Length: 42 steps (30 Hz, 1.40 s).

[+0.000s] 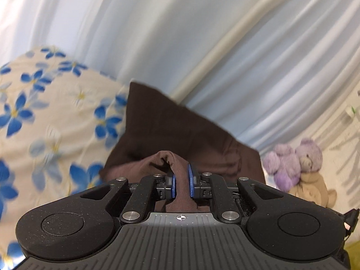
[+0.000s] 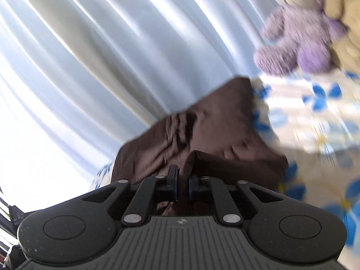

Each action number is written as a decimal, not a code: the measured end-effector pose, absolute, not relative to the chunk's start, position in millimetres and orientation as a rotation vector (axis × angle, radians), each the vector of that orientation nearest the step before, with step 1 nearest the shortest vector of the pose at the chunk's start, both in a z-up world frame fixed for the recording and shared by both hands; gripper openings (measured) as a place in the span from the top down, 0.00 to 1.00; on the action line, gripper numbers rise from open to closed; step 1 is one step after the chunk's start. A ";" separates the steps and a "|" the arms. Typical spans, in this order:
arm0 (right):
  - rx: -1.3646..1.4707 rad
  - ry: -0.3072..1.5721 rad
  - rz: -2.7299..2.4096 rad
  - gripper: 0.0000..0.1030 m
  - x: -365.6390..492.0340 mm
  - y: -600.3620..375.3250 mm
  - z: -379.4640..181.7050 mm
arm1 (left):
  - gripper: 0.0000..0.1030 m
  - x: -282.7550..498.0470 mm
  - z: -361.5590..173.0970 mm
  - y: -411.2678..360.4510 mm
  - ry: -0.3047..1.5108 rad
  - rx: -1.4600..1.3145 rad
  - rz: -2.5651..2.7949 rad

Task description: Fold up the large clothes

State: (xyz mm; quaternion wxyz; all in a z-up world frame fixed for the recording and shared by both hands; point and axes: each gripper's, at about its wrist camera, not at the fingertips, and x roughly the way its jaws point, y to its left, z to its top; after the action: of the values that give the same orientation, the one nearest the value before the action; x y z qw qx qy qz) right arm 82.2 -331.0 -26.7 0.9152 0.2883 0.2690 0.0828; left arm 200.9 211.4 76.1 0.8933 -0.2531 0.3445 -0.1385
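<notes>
both grippers (image 1: 181, 181) (image 2: 182, 182) clamp the brown garment (image 1: 157, 123); only left view shows a rail (image 1: 225, 47).

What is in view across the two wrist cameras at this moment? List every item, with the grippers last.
brown garment: one, dark brown, lifted off the bed, pinched by both grippers
bedsheet: one, cream with blue flowers, under the garment
curtain: one, pale blue-white, behind the bed
purple teddy bear: one, lilac, on the bed by the curtain
beige plush toy: one, tan, beside the purple bear
left gripper: one, black with blue pads, shut on brown fabric
right gripper: one, black with blue pads, shut on brown fabric
</notes>
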 end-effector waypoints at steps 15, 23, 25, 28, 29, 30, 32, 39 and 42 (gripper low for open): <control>0.534 0.426 -0.245 0.92 277.3 -374.5 -25.3 | 0.65 406.1 11.5 208.6 0.669 -0.640 -0.059; 0.473 0.387 -0.277 0.33 309.0 -390.9 -62.7 | 0.08 423.9 -20.1 206.8 0.617 -0.429 -0.064; 0.383 0.470 -0.270 0.33 324.0 -391.0 -72.8 | 0.08 435.0 -33.9 201.1 0.662 -0.401 -0.063; 0.317 0.574 -0.226 0.33 348.4 -386.2 -94.2 | 0.12 448.8 -55.7 194.6 0.739 -0.389 -0.070; 0.295 0.597 -0.210 0.33 355.4 -383.2 -99.0 | 0.17 450.2 -58.9 192.8 0.747 -0.384 -0.080; 0.274 0.610 -0.200 0.33 360.7 -380.3 -102.4 | 0.32 450.1 -60.3 191.0 0.743 -0.374 -0.090; 0.237 0.614 -0.203 0.57 365.1 -375.1 -105.4 | 0.52 449.4 -58.6 186.5 0.736 -0.343 -0.085; 0.111 0.498 -0.276 0.93 350.3 -352.4 -90.6 | 0.84 428.5 -7.4 180.4 0.597 -0.335 -0.088; 0.109 0.335 -0.282 0.94 335.8 -346.0 -50.8 | 0.84 431.0 26.7 173.7 0.494 -0.318 -0.089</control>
State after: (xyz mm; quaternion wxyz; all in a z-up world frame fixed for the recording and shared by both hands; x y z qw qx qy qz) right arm 335.8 -346.0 -50.8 0.9747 0.0540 0.1660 -0.1397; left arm 431.0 173.7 26.7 0.9562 -0.1567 0.2432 -0.0440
